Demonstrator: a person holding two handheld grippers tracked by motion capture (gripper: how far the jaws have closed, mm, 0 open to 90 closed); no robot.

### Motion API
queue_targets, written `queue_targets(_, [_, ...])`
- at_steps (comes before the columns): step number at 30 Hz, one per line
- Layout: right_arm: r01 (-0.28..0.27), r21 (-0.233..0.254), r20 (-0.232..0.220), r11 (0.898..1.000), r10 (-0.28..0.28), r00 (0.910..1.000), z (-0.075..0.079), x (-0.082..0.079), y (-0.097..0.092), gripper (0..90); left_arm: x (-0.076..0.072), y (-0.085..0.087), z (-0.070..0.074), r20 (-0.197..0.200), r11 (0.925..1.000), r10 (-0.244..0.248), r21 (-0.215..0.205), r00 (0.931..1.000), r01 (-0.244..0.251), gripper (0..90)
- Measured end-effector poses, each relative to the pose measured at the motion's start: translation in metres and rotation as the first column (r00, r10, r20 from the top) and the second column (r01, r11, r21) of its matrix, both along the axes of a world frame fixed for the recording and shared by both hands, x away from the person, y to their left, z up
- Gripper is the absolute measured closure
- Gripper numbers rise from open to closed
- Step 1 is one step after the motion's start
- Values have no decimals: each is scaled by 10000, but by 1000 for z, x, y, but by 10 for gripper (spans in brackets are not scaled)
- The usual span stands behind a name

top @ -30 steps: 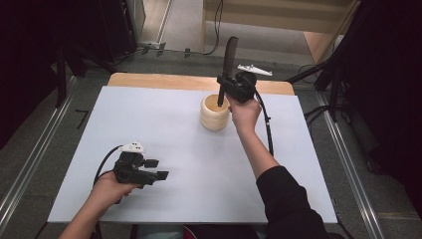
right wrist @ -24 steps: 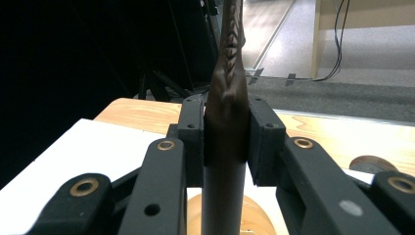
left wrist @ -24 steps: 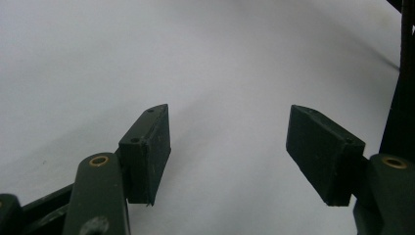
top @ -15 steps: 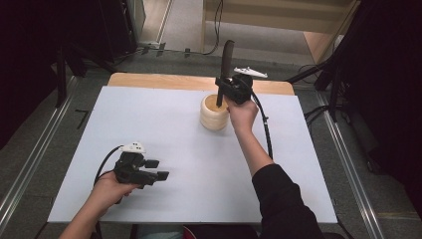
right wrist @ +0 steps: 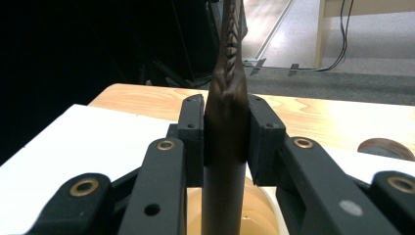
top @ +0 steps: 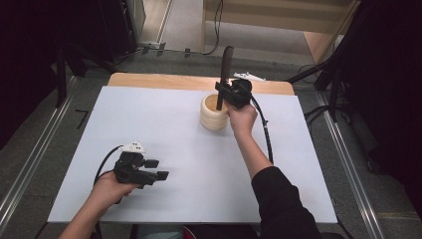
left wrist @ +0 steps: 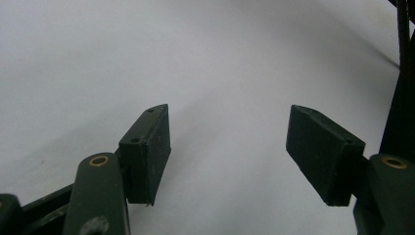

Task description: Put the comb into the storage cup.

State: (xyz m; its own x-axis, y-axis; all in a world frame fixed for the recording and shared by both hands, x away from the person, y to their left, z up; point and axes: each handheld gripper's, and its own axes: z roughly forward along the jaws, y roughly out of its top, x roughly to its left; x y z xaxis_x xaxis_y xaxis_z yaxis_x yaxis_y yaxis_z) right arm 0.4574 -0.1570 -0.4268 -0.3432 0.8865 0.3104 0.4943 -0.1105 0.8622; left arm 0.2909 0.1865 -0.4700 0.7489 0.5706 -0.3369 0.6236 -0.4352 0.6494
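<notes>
white table [top: 169,129] – dark room | left gripper [left wrist: 227,147] spread | right gripper [right wrist: 225,142] pinching pestle [right wrist: 226,127]

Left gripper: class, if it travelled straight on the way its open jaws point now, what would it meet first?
Probably just the white table surface; the left gripper points low across it, with nothing between or ahead of its jaws, though depth is unclear.

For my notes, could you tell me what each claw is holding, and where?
The right claw grips the dark pestle at mid-shaft, over the mortar. The left claw is open, holding nothing.
</notes>
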Motion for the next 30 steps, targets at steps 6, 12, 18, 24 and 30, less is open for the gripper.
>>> queue_targets(6, [-57, -10, -68, 10000, 57, 10000, -5, -1, 0, 700, 0, 0, 0, -3, 10000, 4, 13, 10000, -4, 341])
queue_targets(12, [-60, -23, -41, 10000, 60, 10000, -8, -3, 0, 700, 0, 0, 0, -4, 10000, -9, 11, 10000, 9, 341])
queue_targets(18, [-50, -46, -161, 10000, 49, 9999, -14, -4, -2, 700, 0, 0, 0, -8, 10000, -16, 43, 10000, 16, 341])
queue_targets(24, [-136, -130, -130, 9998, 134, 9998, -16, -5, -2, 699, 0, 0, 0, -4, 10000, -24, 54, 10000, 24, 341])
queue_targets(30, [-164, -148, -180, 9998, 162, 9997, -18, -5, -2, 697, 0, 0, 0, -8, 10000, -24, 52, 10000, 24, 341])
